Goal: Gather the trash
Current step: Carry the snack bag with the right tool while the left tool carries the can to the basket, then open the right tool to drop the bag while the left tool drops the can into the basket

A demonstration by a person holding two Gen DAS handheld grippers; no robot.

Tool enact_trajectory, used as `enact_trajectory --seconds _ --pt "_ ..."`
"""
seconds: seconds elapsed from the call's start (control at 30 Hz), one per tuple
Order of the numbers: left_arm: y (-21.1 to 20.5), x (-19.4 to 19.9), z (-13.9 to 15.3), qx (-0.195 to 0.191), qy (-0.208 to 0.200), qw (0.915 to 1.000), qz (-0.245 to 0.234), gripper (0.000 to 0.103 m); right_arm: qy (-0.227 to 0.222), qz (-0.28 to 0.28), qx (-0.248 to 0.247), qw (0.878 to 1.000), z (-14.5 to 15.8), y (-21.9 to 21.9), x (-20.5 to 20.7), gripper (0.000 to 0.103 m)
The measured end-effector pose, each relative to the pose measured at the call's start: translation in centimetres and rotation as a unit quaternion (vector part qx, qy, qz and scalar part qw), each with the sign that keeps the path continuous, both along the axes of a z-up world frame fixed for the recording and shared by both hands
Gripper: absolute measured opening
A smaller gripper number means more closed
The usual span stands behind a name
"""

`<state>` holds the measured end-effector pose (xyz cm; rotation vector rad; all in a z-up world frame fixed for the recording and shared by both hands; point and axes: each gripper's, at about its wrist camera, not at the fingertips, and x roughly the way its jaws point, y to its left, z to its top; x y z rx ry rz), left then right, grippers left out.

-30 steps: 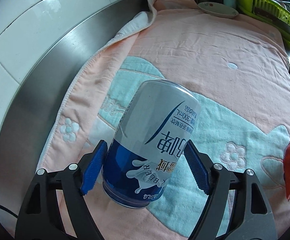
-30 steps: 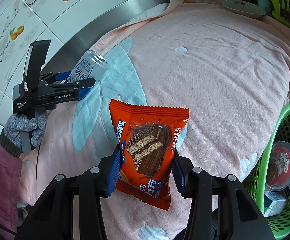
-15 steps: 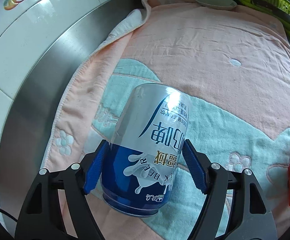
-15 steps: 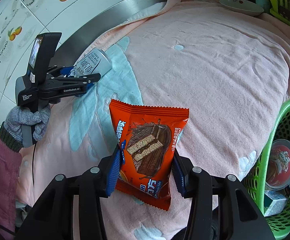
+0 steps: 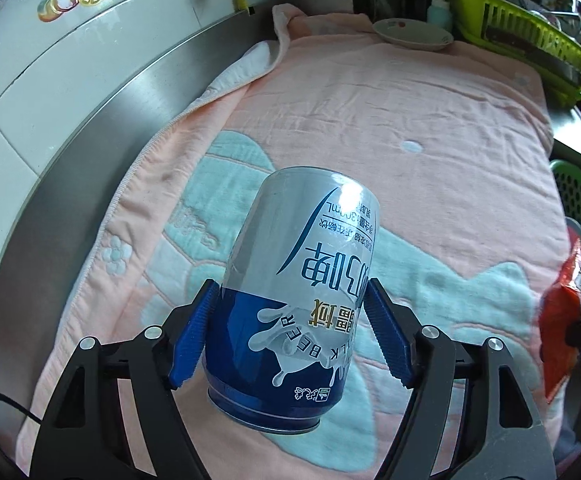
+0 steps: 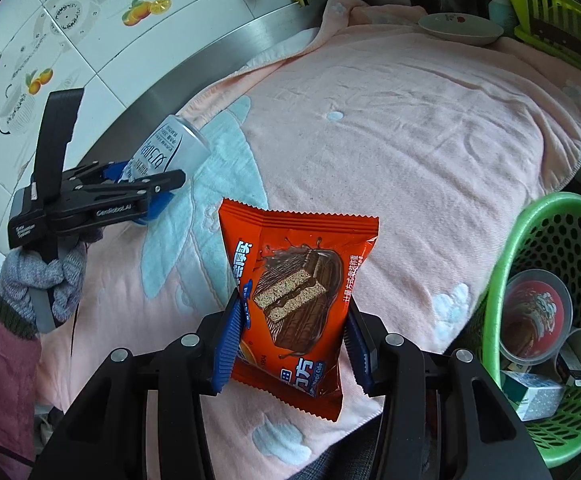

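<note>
Holding one piece each, the left gripper [image 5: 290, 340] pinches a beer can [image 5: 298, 296] and the right gripper [image 6: 290, 344] pinches a snack wrapper [image 6: 294, 304], both lifted above the towel [image 6: 410, 152]; neither has yet reached the green basket [image 6: 502, 264], which already holds some rubbish.

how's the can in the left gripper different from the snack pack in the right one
The can is a rigid silver-and-blue cylinder; the snack pack is a flat, crinkly orange wrapper showing a chocolate cake. The can fills a wide gap in the left gripper, while the right gripper sits narrower around the pack. Both are held above the pink towel.
</note>
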<state>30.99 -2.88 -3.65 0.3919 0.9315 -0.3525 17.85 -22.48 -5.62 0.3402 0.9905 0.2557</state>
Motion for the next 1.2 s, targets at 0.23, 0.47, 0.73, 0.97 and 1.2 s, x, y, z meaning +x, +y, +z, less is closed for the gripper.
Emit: enact_trajectory --seconds 0.23,0.47,0.73,0.97,1.2 --pt "-2.5 -3.8 1.3 -0.032 -0.001 0.9994 -0.014 0.072 -0.02 -0.031 -0.013 0.999 0.7 -2.8 -2.3 0.045" --pt "-7.1 -7.5 2.4 -0.067 0.004 0.9969 -0.042 0.072 -0.03 -0.079 -0.036 0.996 0.7 -8.2 -5.7 0.045" --pt "-14.1 -10.3 2.6 -0.099 0.019 0.9913 -0.085 0.072 -0.011 -0.144 -0.079 0.986 -1.3 -16.0 -8.5 0.045" --pt "-20.1 -12.3 2.4 -0.122 0.037 0.9841 -0.123 0.072 0.007 -0.187 -0.088 0.978 -3.3 -21.0 -10.0 0.046" --pt "-24.6 -13.6 1.9 -0.132 0.057 0.9787 -0.146 0.072 0.012 -0.203 -0.092 0.975 -4.6 -23.1 -10.6 0.047"
